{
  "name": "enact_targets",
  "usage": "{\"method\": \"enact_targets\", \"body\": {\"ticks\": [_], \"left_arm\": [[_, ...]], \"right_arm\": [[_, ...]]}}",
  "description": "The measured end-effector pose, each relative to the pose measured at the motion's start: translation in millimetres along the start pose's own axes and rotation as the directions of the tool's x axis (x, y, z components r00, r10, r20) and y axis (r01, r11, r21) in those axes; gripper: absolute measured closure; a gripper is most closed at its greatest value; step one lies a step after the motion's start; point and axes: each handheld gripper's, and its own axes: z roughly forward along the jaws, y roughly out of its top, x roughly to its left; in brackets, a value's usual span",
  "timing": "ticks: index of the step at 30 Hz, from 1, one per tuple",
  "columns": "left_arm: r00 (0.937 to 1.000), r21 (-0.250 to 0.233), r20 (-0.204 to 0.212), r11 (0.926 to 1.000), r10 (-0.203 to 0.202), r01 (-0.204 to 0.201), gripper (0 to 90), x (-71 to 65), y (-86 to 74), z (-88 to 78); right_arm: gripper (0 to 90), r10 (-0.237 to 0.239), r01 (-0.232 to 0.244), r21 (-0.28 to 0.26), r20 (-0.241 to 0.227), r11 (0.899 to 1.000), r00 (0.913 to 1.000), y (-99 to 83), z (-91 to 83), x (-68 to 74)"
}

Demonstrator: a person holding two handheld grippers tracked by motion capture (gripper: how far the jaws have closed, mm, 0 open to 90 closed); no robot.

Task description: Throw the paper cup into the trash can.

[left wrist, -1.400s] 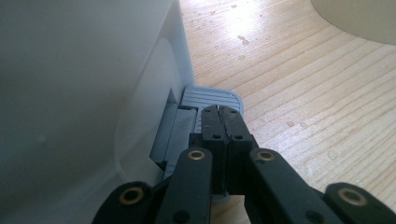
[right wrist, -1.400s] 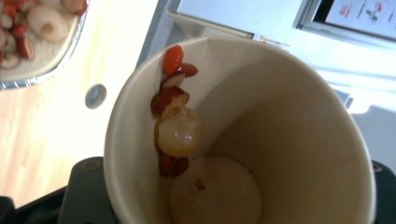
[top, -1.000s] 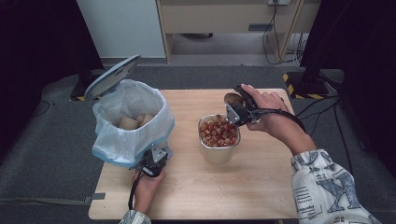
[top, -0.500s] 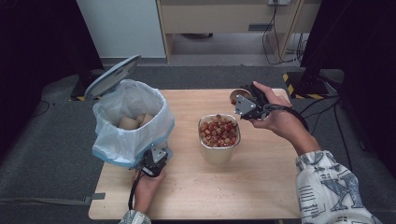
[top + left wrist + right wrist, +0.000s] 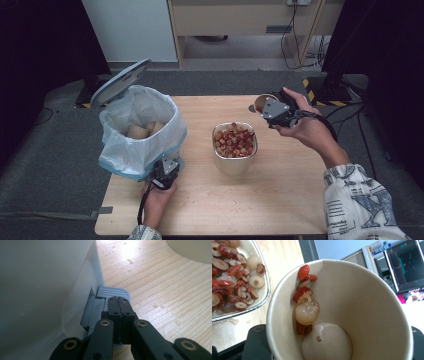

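Cup (image 5: 261, 102) in right tool (image 5: 272, 111) moved right, off bowl (image 5: 235, 147).

Even overhead light, dark surroundings, sheen on wood, soft close-up blur

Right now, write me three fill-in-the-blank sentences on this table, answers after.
1. The right gripper holds a paper ____.
2. The left gripper presses the bin's ____.
3. The bin's lid stands ____.
Answers: cup; pedal; open.
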Motion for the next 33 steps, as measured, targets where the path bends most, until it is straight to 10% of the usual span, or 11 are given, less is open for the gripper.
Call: {"method": "enact_targets", "body": {"ticks": [6,15,16,33], "left_arm": [[1.0,0.0,-0.001,1.0,0.001,-0.001,88.7,-0.1,0.0,0.0],[1.0,0.0,0.001,1.0,-0.001,0.001,88.8,0.1,-0.1,0.0],[1.0,-0.001,0.002,1.0,-0.002,0.002,88.8,0.3,-0.1,0.0],[1.0,-0.001,0.003,1.0,-0.004,0.004,88.7,0.4,-0.1,0.0]], "right_arm": [[32.8,0.125,-0.125,-0.025,-0.03,0.992,0.9918,-14.6,-3.5,-7.2],[32.7,0.271,-0.279,-0.068,-0.104,0.958,0.957,-29.4,-3.9,-15.1],[32.7,0.316,-0.327,-0.071,-0.133,0.943,0.9396,-33.3,-2.8,-16.6],[32.8,0.52,-0.552,-0.057,-0.265,0.832,0.8116,-48.8,2.8,-22.9]]}}
